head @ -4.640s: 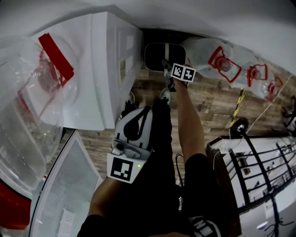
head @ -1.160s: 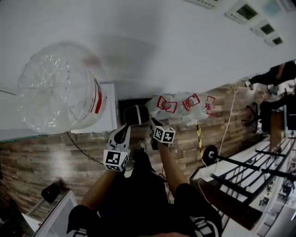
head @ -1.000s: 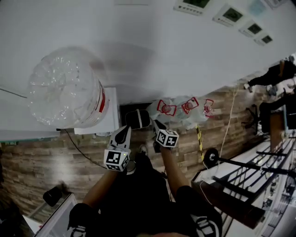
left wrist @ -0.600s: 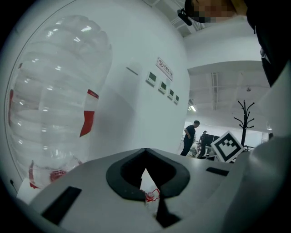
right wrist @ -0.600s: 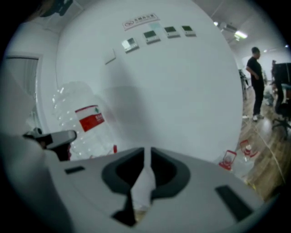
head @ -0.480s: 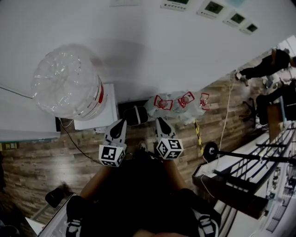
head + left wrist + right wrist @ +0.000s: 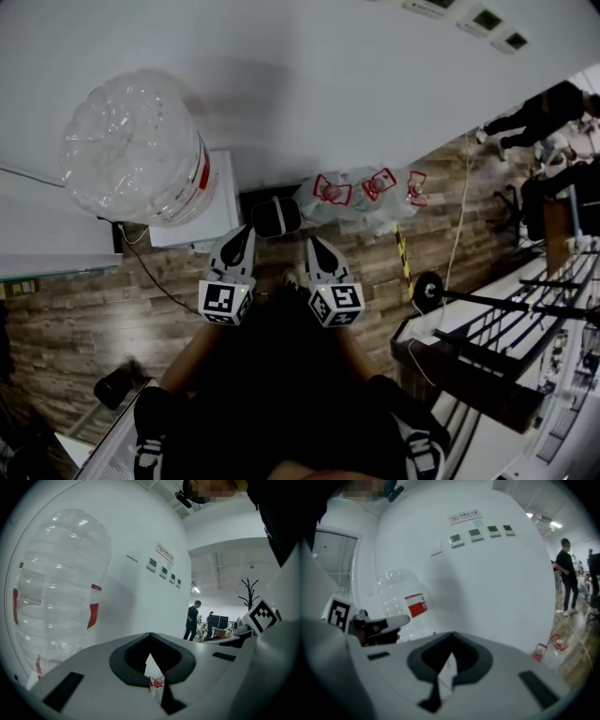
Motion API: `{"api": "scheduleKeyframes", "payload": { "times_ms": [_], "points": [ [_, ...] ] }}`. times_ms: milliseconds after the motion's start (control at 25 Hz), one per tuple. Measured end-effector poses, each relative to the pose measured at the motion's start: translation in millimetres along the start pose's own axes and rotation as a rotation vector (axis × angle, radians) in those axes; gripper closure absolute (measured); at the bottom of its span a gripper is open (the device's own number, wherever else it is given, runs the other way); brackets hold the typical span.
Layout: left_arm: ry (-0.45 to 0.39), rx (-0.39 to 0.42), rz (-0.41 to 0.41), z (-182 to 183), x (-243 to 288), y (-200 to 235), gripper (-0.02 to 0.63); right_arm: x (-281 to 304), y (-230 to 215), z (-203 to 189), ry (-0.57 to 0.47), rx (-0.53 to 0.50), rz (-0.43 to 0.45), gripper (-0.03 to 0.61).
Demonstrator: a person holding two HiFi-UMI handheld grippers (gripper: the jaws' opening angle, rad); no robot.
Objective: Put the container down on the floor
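The container [image 7: 276,217], a dark rounded box with a pale rim, stands on the wooden floor [image 7: 84,319] between a white cabinet [image 7: 202,220] and some clear jugs. No gripper touches it. My left gripper [image 7: 238,235] and right gripper [image 7: 315,246] hang side by side above the floor, close to my body, tips pointing toward the container. Both are shut with nothing between the jaws, as the left gripper view [image 7: 150,637] and right gripper view [image 7: 451,637] also show.
A big clear water bottle [image 7: 131,150] with a red label sits on the white cabinet at the left. Three clear jugs with red handles [image 7: 366,192] lie against the wall. A black wheeled rack [image 7: 487,319] stands at the right. People stand far off [image 7: 192,618].
My right gripper has drawn back from beside the container toward my body and now sits level with the left one. The container stays on the floor.
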State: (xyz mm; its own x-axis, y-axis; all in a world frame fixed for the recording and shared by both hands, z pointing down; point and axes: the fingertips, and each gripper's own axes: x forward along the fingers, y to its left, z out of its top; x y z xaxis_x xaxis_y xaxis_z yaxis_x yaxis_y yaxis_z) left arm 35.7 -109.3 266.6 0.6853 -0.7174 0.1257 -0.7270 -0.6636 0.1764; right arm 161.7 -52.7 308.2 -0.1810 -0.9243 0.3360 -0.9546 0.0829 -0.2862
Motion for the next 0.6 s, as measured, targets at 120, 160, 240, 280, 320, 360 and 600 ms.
{"api": "scheduleKeyframes", "payload": {
  "times_ms": [120, 160, 240, 280, 320, 360, 600],
  "points": [
    [0.002, 0.003, -0.001, -0.7, -1.4, -1.6, 0.586, -2.1, 0.9, 1.5, -0.008, -0.004, -0.003, 0.545],
    [0.001, 0.004, -0.001, -0.6, -1.6, -2.0, 0.586, -3.1, 0.4, 1.7, -0.01, -0.009, -0.007, 0.545],
    [-0.002, 0.002, -0.001, -0.7, -1.5, -2.4, 0.586, -4.4, -0.5, 1.8, -0.01, -0.017, -0.012, 0.545],
    [-0.003, 0.0, 0.0, -0.9, -1.4, -2.3, 0.586, -4.9, -0.7, 1.7, -0.011, -0.019, -0.013, 0.546],
    [-0.002, -0.002, 0.0, -1.6, -1.5, -2.1, 0.586, -5.2, -0.7, 1.7, -0.011, -0.02, -0.013, 0.546],
    [0.0, -0.004, 0.001, -2.5, -1.7, -1.9, 0.586, -5.5, -0.5, 1.7, -0.011, -0.022, -0.013, 0.546],
    [0.001, -0.01, -0.005, -4.5, -1.8, -3.6, 0.586, -6.3, 0.0, -0.8, -0.005, -0.015, -0.015, 0.546]
  ]
}}
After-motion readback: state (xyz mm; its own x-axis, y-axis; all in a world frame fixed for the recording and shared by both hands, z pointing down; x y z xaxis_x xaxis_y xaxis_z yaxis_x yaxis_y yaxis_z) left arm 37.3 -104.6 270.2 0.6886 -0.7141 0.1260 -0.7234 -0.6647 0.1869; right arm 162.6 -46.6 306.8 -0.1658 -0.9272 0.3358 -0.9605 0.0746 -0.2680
